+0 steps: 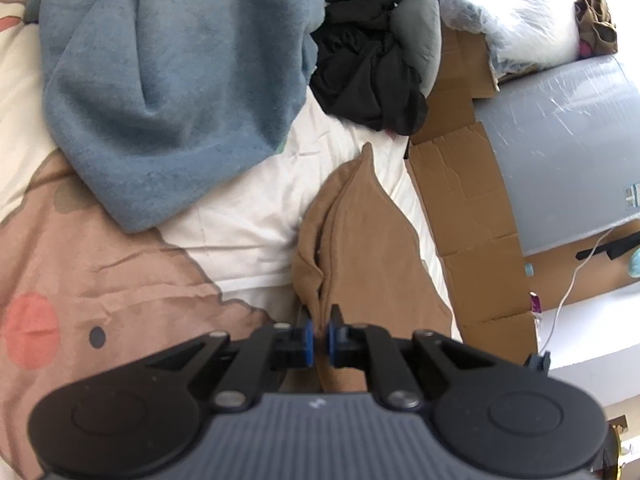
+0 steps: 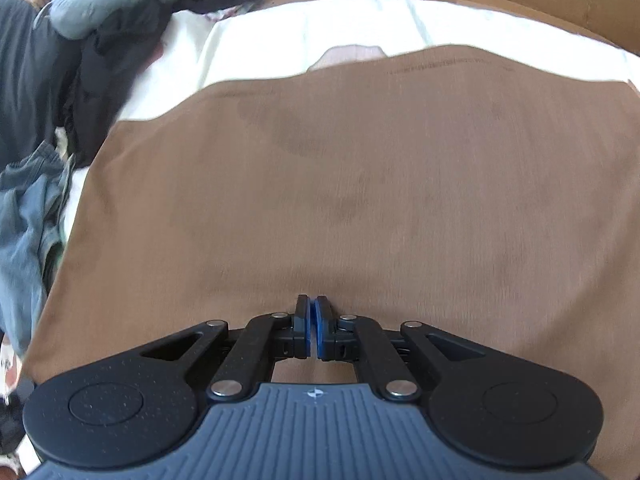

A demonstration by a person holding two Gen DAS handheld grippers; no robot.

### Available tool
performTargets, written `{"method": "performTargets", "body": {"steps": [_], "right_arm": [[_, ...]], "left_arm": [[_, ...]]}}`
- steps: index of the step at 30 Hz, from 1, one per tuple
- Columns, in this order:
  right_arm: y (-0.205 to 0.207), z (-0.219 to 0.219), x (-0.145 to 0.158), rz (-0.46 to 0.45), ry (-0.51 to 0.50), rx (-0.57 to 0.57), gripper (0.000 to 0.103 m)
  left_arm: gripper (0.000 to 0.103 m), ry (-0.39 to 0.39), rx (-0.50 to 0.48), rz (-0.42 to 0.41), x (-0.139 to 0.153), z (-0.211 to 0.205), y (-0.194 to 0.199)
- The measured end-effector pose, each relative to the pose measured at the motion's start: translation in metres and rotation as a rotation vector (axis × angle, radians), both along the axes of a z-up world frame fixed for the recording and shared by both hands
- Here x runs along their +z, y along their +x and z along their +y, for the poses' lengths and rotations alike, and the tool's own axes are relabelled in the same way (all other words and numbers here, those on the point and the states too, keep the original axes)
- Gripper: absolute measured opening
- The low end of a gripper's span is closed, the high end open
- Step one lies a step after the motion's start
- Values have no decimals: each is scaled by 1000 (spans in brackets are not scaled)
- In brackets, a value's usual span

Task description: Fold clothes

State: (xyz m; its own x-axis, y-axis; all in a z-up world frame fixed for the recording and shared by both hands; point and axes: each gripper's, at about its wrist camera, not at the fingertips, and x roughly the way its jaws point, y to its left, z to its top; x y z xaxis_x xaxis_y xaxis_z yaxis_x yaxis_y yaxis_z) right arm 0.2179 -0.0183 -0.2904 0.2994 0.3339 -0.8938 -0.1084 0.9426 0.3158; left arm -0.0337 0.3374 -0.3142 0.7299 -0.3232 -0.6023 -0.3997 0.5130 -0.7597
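Note:
A brown garment (image 1: pixel 360 248) lies bunched on the bed near its right edge in the left wrist view. My left gripper (image 1: pixel 320 326) is shut on a fold of its near edge, cloth pinched between the blue pads. In the right wrist view the same brown garment (image 2: pixel 360 184) spreads wide and smooth across most of the frame. My right gripper (image 2: pixel 312 312) is shut, its blue pads pressed together on the cloth's near edge. The cloth hides whatever lies beneath it.
A blue fleece garment (image 1: pixel 172 80) is heaped on the patterned bedsheet (image 1: pixel 100 280). Black clothes (image 1: pixel 364 76) and a grey garment (image 1: pixel 420 28) pile further back. Flattened cardboard (image 1: pixel 472 208) runs along the bed's right side. Jeans (image 2: pixel 28 216) lie at the left.

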Motion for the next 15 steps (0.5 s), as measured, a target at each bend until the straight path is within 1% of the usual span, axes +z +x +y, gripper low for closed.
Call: {"method": "performTargets", "body": {"steps": [3, 9, 15], "right_arm": [[22, 0, -3, -2, 10, -11, 8], [69, -5, 0, -48, 15, -28, 8], [112, -3, -2, -77, 14, -41, 8]], "left_arm": [[7, -3, 7, 17, -4, 2, -2], [7, -1, 16, 44, -10, 5, -6], [7, 5, 6, 25, -5, 5, -4]]}}
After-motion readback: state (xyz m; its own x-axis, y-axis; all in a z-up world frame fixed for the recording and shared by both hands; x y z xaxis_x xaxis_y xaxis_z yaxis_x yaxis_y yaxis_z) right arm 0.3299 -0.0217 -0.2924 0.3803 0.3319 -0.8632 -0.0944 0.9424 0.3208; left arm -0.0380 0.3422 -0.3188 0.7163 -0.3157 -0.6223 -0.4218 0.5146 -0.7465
